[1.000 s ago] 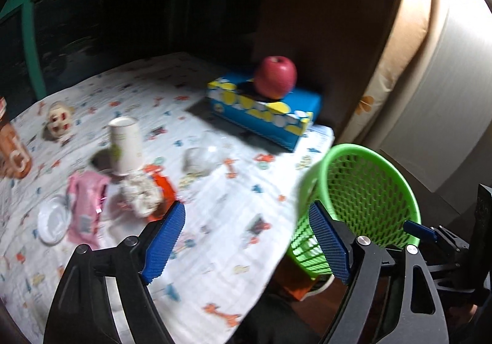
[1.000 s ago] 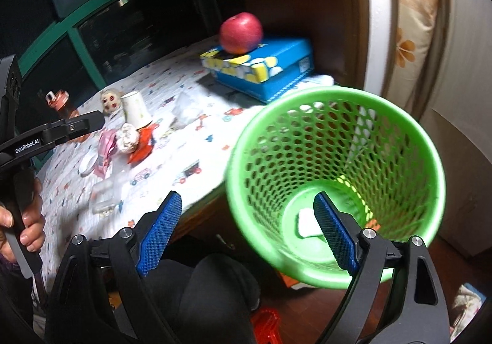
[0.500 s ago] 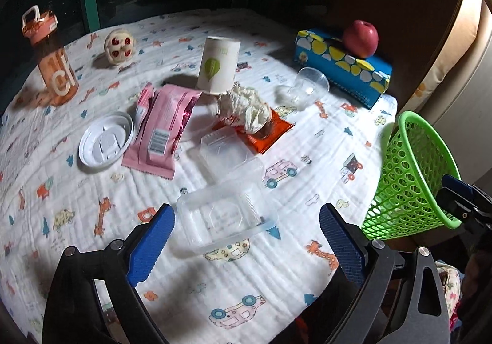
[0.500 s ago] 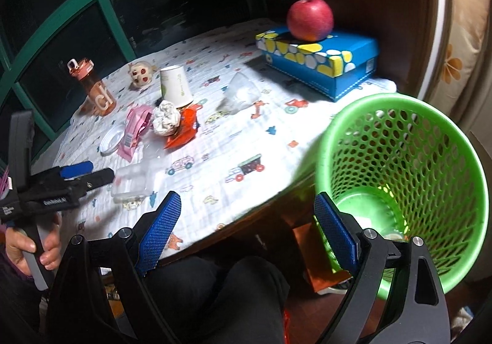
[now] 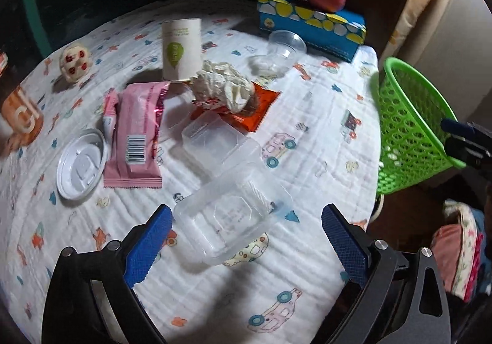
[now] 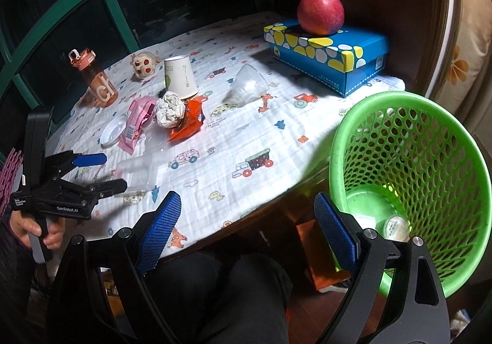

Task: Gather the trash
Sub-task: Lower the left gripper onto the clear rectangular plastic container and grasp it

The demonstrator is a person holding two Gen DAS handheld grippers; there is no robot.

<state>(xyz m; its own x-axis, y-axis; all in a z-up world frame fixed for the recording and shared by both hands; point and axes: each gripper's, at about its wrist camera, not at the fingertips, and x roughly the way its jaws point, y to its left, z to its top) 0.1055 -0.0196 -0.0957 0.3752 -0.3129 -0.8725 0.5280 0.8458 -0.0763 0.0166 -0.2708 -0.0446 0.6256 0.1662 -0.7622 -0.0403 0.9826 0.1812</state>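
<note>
**Left gripper poised over the clear clamshell, basket waiting at the table's edge**

My left gripper (image 5: 246, 228) points down at the table (image 5: 307, 134), and its jaws have just been opening; they now stand wide. The clear plastic clamshell box (image 5: 224, 214) lies on the patterned cloth between the two blue pads, but neither pad touches it, so I hold nothing there.

My right gripper (image 6: 246, 230) is also spread wide and empty, hanging off the near edge of the table above my dark-clothed lap. The green mesh basket (image 6: 430, 165) stands just beside its right finger, off the table's edge, with a small round lid and a pale scrap lying in its bottom.

The remaining trash sits in a cluster beyond the clamshell: a pink wrapper (image 5: 135, 134) beside a white round lid (image 5: 81, 165), a crumpled paper ball (image 5: 221, 87) resting on an orange wrapper (image 5: 255, 110), an upside-down paper cup (image 5: 181, 48), and a clear plastic cup (image 5: 281, 50) on its side. Farther back an apple (image 6: 319, 13) rests on a blue box (image 6: 332, 58), with an orange bottle (image 6: 95, 76) at the far left.
</note>
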